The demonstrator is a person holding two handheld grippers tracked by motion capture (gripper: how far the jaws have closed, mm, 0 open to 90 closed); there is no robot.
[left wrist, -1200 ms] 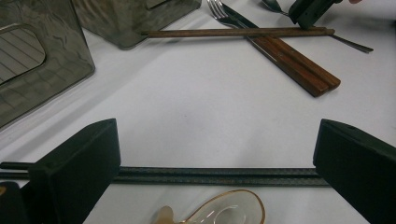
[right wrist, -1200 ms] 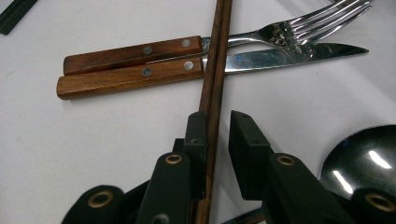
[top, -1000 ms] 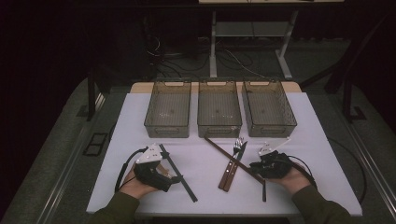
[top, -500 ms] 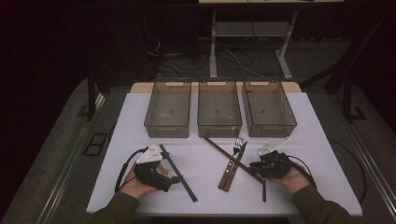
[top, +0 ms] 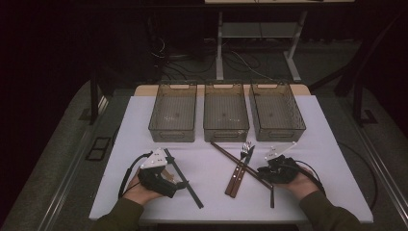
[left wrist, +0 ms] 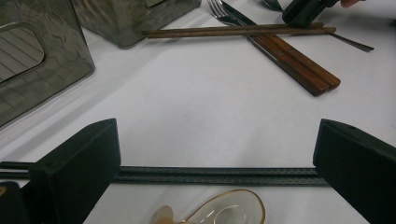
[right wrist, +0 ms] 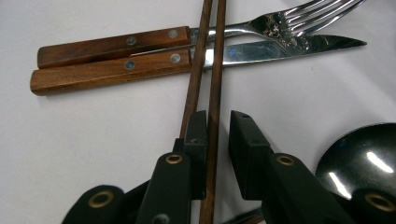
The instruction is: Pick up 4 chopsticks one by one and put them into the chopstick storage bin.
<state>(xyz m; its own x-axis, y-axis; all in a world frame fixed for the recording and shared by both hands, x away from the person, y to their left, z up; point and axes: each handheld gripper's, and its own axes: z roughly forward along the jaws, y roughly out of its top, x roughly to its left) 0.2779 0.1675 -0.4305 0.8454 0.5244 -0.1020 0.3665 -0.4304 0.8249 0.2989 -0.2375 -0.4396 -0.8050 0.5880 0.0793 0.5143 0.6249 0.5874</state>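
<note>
My left gripper (top: 168, 180) rests at the table's front left, its jaws wide open (left wrist: 217, 140). A pair of black chopsticks (left wrist: 215, 175) lies across the gap between them, and a clear gold-rimmed spoon (left wrist: 219, 212) sits just behind. My right gripper (top: 269, 171) is at the front right, jaws only narrowly apart (right wrist: 218, 119). One of two wooden chopsticks (right wrist: 215, 70) runs between them, close to the left jaw; the other passes beside that jaw. The chopsticks cross a wooden-handled fork (right wrist: 116, 45) and knife (right wrist: 112, 70).
Three smoky clear bins (top: 173, 113) (top: 225, 112) (top: 276, 112) stand in a row at the back of the white table (top: 211, 163). A dark metal spoon (right wrist: 359, 158) lies right of the right gripper's jaws. Cables and a desk frame sit on the floor beyond.
</note>
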